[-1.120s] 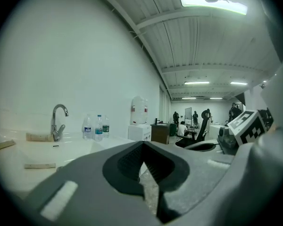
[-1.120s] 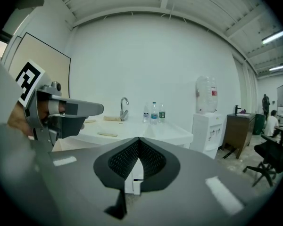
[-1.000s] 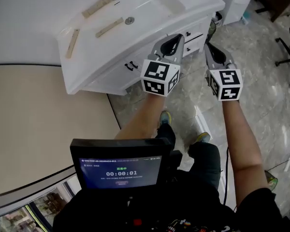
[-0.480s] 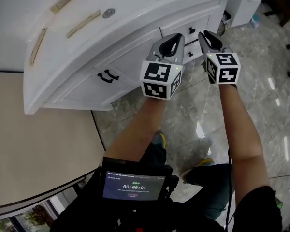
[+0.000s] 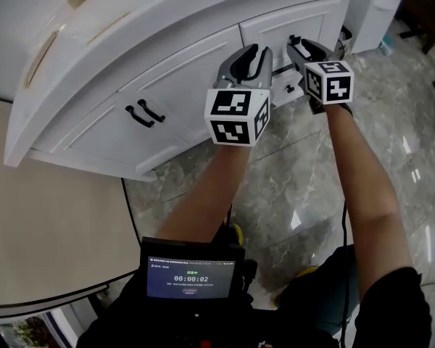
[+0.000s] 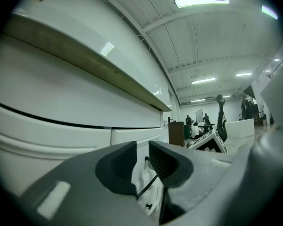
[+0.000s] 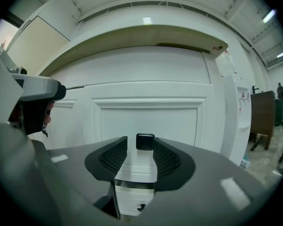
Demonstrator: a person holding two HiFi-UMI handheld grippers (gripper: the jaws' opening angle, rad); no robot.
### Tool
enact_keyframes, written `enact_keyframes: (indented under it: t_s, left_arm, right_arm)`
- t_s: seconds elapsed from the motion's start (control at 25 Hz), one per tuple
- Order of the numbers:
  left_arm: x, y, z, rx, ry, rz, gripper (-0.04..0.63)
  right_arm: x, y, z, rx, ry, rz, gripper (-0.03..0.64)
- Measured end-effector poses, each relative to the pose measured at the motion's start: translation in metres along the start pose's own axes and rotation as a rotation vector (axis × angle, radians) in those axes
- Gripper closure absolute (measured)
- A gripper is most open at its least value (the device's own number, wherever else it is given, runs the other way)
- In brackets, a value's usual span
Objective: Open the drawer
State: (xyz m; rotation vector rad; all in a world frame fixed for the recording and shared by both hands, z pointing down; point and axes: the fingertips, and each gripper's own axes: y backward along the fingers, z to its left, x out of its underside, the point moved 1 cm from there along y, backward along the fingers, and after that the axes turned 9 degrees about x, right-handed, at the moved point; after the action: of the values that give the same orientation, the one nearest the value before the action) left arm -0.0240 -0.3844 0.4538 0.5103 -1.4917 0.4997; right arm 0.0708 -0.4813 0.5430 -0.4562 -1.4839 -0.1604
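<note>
The white vanity cabinet (image 5: 188, 56) has its drawers at its right end, mostly hidden behind my grippers in the head view. My right gripper (image 5: 296, 46) is up against a drawer front (image 7: 141, 171). Its jaws stand open on either side of the small black square knob (image 7: 145, 141), with a gap on the left side. A lower drawer's knob (image 7: 140, 206) shows beneath. My left gripper (image 5: 251, 58) hangs just left of the right one, close to the cabinet face. Its jaws are a narrow gap apart, and a black bar handle (image 6: 148, 185) shows in that gap.
Two black door handles (image 5: 145, 112) sit on the cabinet's left doors. The overhanging countertop (image 5: 94, 27) juts out above. Grey marble floor (image 5: 297, 172) lies below. A beige surface (image 5: 43, 230) is at the left, a white unit (image 5: 377, 6) at the far right, and a timer screen (image 5: 191, 278) by my chest.
The view has dropped lower and closer to the cabinet front. Both grippers have moved in toward the drawers, and the right one now has the black knob between its jaws.
</note>
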Motion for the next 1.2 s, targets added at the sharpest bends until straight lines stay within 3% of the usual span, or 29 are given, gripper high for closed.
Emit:
enact_keyframes:
  t_s: [0.64,1.2]
  left_arm:
    - [-0.001,0.028,-0.026,-0.003,-0.012,0.041,0.525]
    - [0.018,0.014,-0.078,0.046,-0.022,0.079,0.525]
  right_arm:
    - [0.006,-0.009,-0.007,0.004,0.006,0.047,0.469]
    - [0.021,0.061,-0.015,-0.033,0.006,0.013,0.471]
